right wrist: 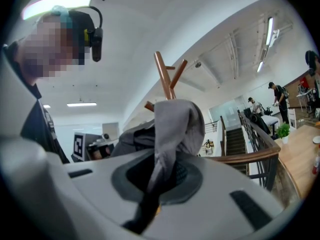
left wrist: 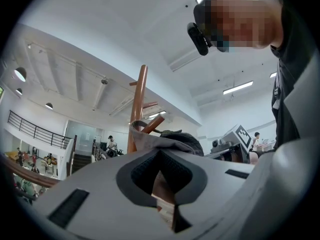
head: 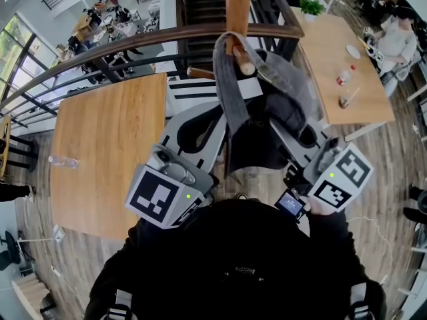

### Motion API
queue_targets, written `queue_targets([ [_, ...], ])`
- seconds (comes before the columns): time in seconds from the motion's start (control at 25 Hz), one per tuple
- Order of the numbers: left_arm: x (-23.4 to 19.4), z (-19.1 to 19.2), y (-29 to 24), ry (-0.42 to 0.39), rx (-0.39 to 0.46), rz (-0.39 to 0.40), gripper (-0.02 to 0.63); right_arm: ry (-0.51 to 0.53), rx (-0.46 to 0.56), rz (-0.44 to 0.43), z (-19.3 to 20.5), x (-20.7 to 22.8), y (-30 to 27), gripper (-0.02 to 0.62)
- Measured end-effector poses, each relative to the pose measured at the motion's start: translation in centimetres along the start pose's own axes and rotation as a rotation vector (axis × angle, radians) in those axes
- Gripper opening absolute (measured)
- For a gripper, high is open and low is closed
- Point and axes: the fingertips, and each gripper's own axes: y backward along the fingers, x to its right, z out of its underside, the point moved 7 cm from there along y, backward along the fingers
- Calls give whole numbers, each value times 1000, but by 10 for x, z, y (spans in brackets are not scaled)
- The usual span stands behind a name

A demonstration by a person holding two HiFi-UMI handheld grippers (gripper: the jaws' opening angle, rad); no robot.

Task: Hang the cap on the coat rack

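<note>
The cap (head: 280, 112) is dark grey with a lighter grey part draped over a peg (head: 243, 64) of the wooden coat rack (head: 238, 5). Both grippers reach up to it from below. My left gripper (head: 212, 127) meets the cap's left edge, and my right gripper (head: 283, 129) meets its right side. In the left gripper view the jaws of the left gripper (left wrist: 161, 156) stand closed at the cap's rim (left wrist: 175, 140), with the rack's pole (left wrist: 137, 104) behind. In the right gripper view grey fabric (right wrist: 175, 124) runs down between the closed jaws of the right gripper (right wrist: 162, 169).
A curved railing (head: 100, 59) and stairs (head: 203, 5) lie just beyond the rack. A wooden table (head: 110, 145) with a bottle (head: 63, 161) is at the left. Another table (head: 340, 52) is at the right, with a seated person (head: 397, 42) beside it.
</note>
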Motion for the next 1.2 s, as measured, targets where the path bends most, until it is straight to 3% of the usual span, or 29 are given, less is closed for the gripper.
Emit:
queue_targets([
  [0.48,-6,57,1,76,-127,-23,5,-77,-90,60,49,21,-11,11],
  [0.96,-14,103,31,130,-171,-88,5,-85,-179,58,89,10,-13,12],
  [1.2,-10,117,43,118,-174,-101,5,-60,-201,44,105,4,-11,12],
])
